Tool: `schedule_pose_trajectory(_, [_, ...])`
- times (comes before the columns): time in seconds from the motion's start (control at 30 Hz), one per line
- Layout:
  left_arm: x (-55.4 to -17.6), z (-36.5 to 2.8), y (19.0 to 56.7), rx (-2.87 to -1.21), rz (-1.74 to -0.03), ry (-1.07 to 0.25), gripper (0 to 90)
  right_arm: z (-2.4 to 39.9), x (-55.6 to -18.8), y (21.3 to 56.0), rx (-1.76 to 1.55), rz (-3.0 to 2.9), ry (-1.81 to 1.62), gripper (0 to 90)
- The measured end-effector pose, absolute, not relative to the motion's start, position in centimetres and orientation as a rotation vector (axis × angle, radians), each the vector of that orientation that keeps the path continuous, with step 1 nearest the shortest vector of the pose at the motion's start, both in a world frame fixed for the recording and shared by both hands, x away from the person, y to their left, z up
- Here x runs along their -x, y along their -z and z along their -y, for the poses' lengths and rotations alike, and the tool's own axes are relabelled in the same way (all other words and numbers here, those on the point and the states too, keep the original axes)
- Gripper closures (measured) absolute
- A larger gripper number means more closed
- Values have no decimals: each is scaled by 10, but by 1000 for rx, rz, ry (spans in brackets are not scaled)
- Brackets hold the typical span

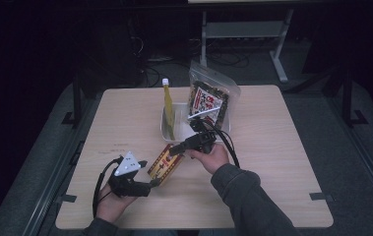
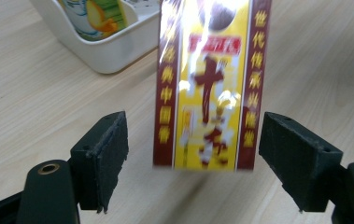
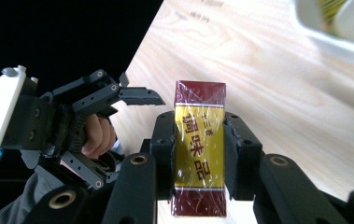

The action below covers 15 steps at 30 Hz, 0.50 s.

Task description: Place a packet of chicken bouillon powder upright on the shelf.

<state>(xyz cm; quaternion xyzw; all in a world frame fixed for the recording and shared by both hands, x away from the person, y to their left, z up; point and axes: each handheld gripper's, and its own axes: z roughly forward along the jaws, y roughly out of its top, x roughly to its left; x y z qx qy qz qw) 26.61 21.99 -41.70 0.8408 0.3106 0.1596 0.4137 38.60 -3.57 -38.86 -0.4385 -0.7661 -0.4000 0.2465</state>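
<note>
My right gripper is clamped on the red-and-yellow box, pads squeezing its two narrow sides, box end sticking out past the jaws. My left gripper stands wide apart, the box's end between its pads but nothing pressing on it. In the high view the box sits between the two grippers near the table's middle, tilted, apparently lifted a bit off the wood, left gripper at its near end, right gripper at its far end.

Progress, my read: the handover looks done, the right has sole grip and the left is free. Left to do is carrying the box somewhere, probably the white tray just behind it, or the zip bag leaning at the tray's far side. Can't tell which. Nothing placed yet.

Materials: the box is a flat rectangular carton in glossy shrink film, glare spots and wrinkles on the wrap, so slippery under the pads. Dark red borders with gold characters, yellow centre panel. The tray is smooth white plastic with rounded corners, and a tall yellow bottle with a white cap stands in it. The zip bag is clear, crinkly, holding printed packets. The table is pale wood-grain laminate, matte. Jaw pads are black, rubbery, a little frayed at the edges.
</note>
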Motion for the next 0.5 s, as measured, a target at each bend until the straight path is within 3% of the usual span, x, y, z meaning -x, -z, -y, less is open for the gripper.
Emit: schedule_pose_trajectory(0.5, [-270, -231, 420, -2094, -826, -382, 225, 67, -387, 353, 1311, 2141, 1146, 683])
